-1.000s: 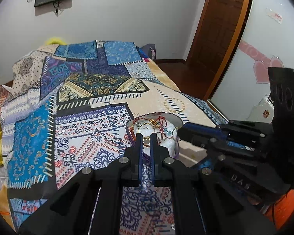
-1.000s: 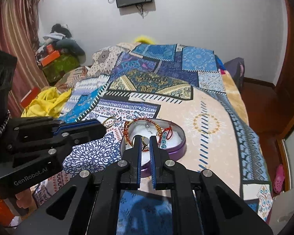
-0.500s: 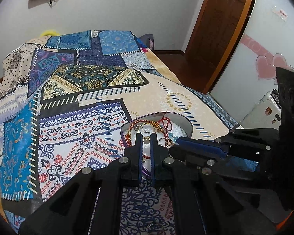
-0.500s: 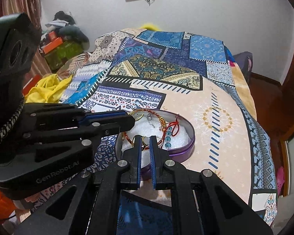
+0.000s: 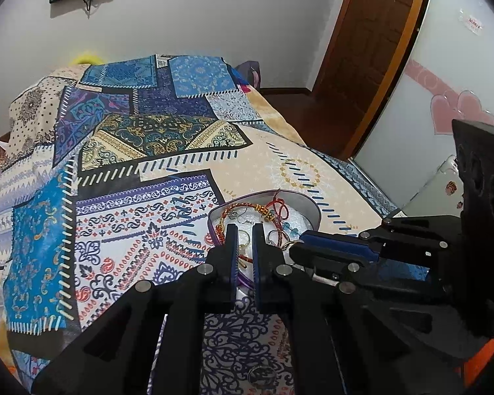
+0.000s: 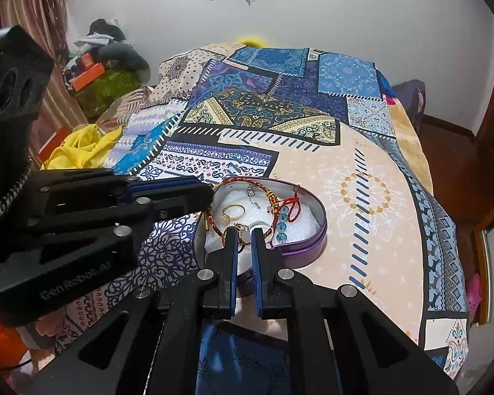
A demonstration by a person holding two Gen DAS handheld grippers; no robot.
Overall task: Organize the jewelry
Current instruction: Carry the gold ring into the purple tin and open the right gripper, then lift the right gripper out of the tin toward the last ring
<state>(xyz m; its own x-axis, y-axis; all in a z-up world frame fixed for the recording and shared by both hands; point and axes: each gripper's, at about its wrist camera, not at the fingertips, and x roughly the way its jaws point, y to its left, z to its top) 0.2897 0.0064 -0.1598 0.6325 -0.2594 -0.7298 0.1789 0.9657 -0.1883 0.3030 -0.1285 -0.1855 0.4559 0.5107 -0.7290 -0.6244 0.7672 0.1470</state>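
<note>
Jewelry gathered in a purple heart-shaped tin (image 6: 313, 245) on the patterned bedspread.

We see the tin open, lined with white padding (image 6: 299, 212). A red and gold braided cord bracelet (image 6: 263, 187) curves along its far side, a gold ring (image 6: 233, 210) lies flat near the middle, blue beads (image 6: 281, 222) sit to the right, and a silver ring (image 6: 259, 223) rests near the front edge.

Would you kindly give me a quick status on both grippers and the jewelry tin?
Left gripper, right gripper: both nearly shut, holding nothing, poised over purple tin. Bracelets, gold ring tangled inside. One ring loose on bedspread.
</note>
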